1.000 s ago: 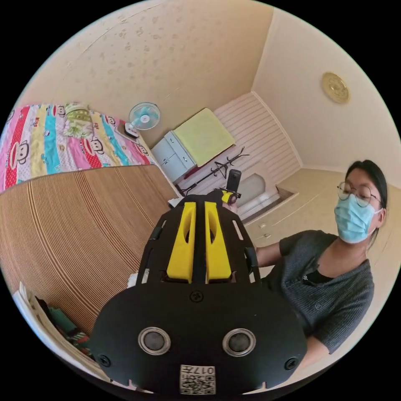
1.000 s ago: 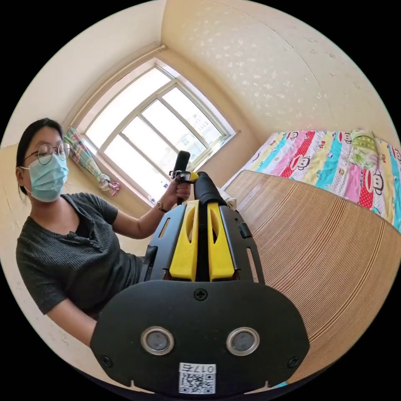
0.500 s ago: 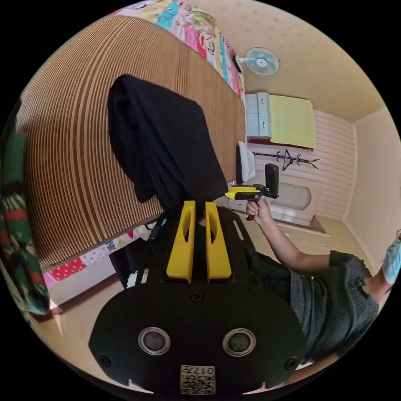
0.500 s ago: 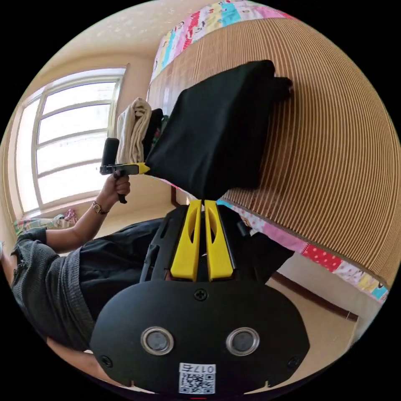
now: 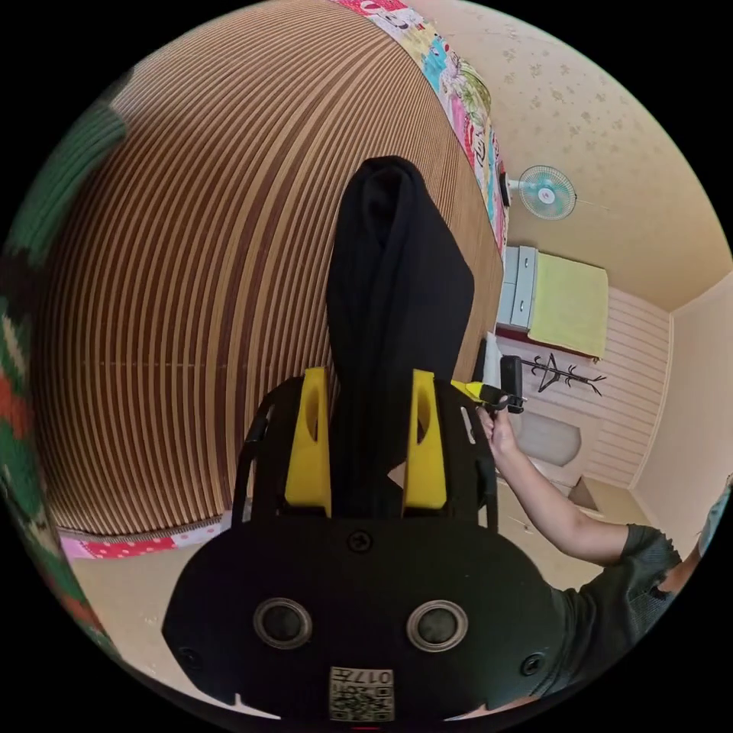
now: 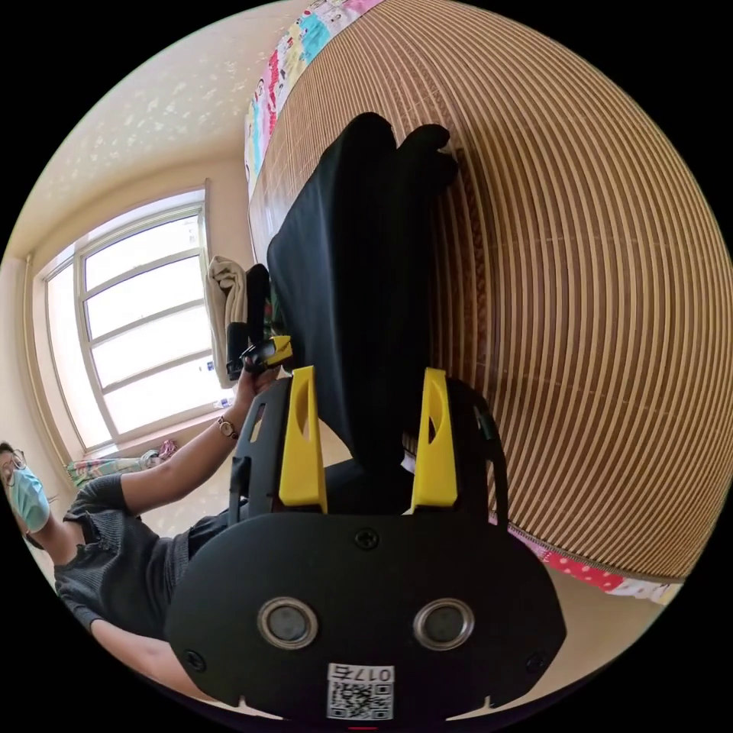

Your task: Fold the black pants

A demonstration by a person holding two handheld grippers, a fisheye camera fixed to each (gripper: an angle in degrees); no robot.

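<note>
The black pants [image 5: 389, 267] lie in a long folded bundle on the striped bamboo mat [image 5: 191, 267]. Their near end runs between the wide-apart yellow jaws of my left gripper [image 5: 369, 376], which is open. In the right gripper view the same pants [image 6: 359, 252] stretch away over the mat [image 6: 595, 267], and their near edge passes between the spread jaws of my right gripper [image 6: 369, 372], also open. The right gripper [image 5: 489, 391] appears at the pants' right edge, held by a hand. The left gripper [image 6: 267, 351] shows at the pants' left edge.
A colourful sheet [image 5: 458, 92] edges the mat's far side. A fan [image 5: 544, 192] and a cabinet under a yellow cloth [image 5: 561, 305] stand beyond. A green knit garment [image 5: 30, 382] lies at the left. Stacked clothes [image 6: 225, 305] sit near the window [image 6: 137, 321]. The person [image 6: 114, 550] stands beside the bed.
Both grippers have gone from shut on the pants to open. Both views have tipped down toward the mat, and the pants now rest flatter on it.
</note>
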